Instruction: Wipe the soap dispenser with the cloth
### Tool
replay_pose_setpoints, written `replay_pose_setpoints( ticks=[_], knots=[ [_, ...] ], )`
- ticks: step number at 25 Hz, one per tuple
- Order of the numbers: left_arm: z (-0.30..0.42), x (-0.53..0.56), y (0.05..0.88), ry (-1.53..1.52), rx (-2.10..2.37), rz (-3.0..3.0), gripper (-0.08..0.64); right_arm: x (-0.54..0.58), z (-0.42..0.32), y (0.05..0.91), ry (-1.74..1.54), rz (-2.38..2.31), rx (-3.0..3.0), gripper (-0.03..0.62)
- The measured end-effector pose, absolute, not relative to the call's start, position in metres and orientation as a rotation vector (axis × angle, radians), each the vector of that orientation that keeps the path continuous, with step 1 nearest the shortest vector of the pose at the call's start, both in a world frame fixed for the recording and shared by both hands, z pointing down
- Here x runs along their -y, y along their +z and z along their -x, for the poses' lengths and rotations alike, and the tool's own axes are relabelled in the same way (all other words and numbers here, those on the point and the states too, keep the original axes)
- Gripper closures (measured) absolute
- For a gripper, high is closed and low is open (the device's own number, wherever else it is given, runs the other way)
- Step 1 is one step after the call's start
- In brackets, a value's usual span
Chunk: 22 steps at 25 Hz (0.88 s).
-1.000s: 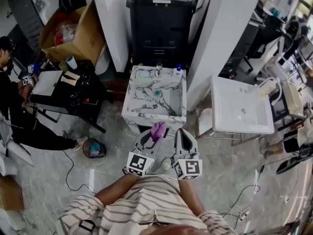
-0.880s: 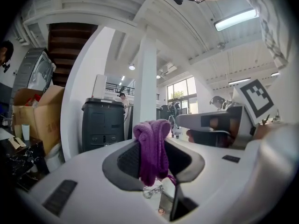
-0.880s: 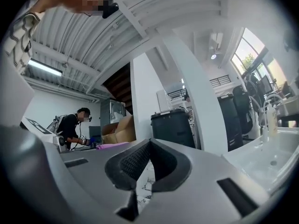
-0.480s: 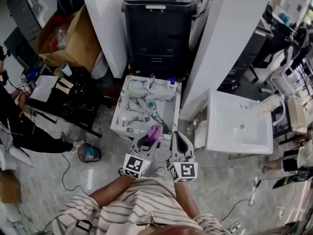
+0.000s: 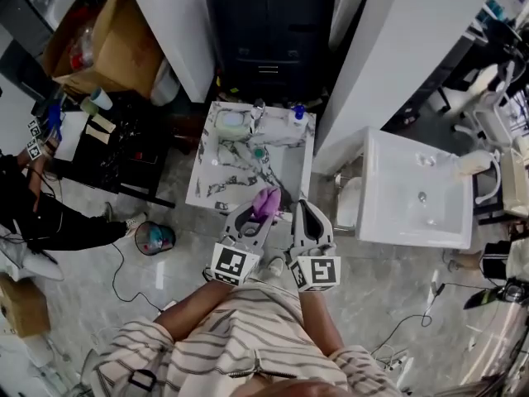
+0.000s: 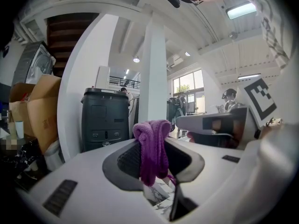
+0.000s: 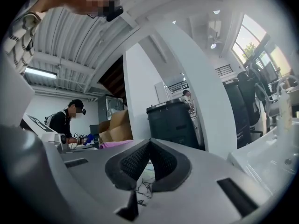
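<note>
The marble washstand stands just ahead of both grippers in the head view. At its back right corner is a small white bottle with a blue top, apparently the soap dispenser, next to the faucet. My left gripper is shut on a purple cloth at the washstand's near edge. In the left gripper view the cloth is bunched between the jaws of the gripper and hangs over them. My right gripper is beside it, shut and empty; its pads meet.
A white basin stands to the right and a black bin sits behind the washstand between white pillars. A cardboard box, a dark table, a small floor bin and a seated person are on the left.
Both grippers have moved forward together to the washstand's near edge. The cloth stays in the left gripper and the right stays shut.
</note>
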<state>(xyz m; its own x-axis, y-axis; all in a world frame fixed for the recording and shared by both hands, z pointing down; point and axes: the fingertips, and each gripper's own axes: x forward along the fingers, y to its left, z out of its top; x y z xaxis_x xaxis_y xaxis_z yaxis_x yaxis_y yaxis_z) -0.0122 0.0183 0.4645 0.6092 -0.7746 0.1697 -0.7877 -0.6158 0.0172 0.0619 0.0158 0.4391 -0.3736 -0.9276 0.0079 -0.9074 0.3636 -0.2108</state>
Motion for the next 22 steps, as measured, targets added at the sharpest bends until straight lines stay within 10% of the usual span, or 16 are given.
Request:
replay_pose_setpoints(
  ticks=[22],
  knots=[
    [0.014, 0.098, 0.489, 0.194, 1.209, -2.716, 0.437, 0.099, -0.066, 0.463, -0.328, 1.858, -2.464, 0.580]
  ],
)
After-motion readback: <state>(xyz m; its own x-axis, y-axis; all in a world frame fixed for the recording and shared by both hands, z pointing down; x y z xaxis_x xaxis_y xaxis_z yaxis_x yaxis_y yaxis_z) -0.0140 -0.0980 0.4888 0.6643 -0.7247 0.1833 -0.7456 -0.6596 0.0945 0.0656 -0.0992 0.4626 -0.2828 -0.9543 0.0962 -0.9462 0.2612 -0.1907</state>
